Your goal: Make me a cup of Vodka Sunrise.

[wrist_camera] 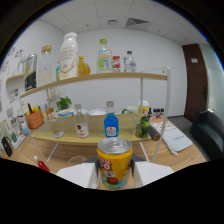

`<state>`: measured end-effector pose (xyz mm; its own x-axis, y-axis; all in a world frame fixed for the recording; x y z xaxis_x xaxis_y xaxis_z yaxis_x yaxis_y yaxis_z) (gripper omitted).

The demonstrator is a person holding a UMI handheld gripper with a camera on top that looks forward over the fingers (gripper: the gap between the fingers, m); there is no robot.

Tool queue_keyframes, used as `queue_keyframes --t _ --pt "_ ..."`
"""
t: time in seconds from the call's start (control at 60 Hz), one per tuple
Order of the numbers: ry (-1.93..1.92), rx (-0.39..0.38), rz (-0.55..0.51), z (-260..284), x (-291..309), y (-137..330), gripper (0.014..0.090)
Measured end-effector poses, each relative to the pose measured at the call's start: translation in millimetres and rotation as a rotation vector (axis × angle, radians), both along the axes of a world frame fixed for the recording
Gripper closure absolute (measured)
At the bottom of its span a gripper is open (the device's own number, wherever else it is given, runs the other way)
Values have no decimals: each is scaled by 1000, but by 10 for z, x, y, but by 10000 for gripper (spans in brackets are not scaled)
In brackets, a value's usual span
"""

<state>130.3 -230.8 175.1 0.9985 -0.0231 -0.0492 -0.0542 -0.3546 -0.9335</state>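
The gripper [115, 175] clamps a yellow-orange aluminium drink can [114, 162] at mid-body between its white fingers [80, 175]; thin-walled, slick, likely dentable; squeeze gently

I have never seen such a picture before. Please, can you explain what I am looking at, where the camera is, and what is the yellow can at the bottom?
There is only one picture, and no robot arm. A person carries a hand-held gripper with two white fingers. A wide-angle camera sits on this tool and looks forward along the fingers, so the room looks round and bent.

The yellow can stands between the two fingers, which seem to press on its sides, so the tool appears to hold it.

Beyond the can is a two-level wooden shelf. On the lower level stand a blue bottle, a clear bottle with a red label and something green, perhaps limes. On the upper level are a large white bottle and several smaller bottles.
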Motion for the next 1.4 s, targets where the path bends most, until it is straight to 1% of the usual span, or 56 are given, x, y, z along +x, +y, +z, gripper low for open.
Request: queue_keyframes --t 0.083,0.15,0.25,0.6,0.767,0.933,0.983,1.133,1.267,1.4 --pt "-185 6 18 30 11 35 538" --pt "-369 22 60 87 -21 77 538" --pt "-637 21 109 141 -34 139 540" --pt "-1560 31 348 282 -252 347 542" --pt "-1851 17 465 152 -335 389 538" --pt "-1949 25 517 105 -410 357 541" --pt "-1935 27 515 101 -420 328 540" --pt "-1864 79 498 225 -485 292 541" --pt "-1594 167 413 588 -518 234 539" --pt "-1172 288 319 1086 -470 104 539"
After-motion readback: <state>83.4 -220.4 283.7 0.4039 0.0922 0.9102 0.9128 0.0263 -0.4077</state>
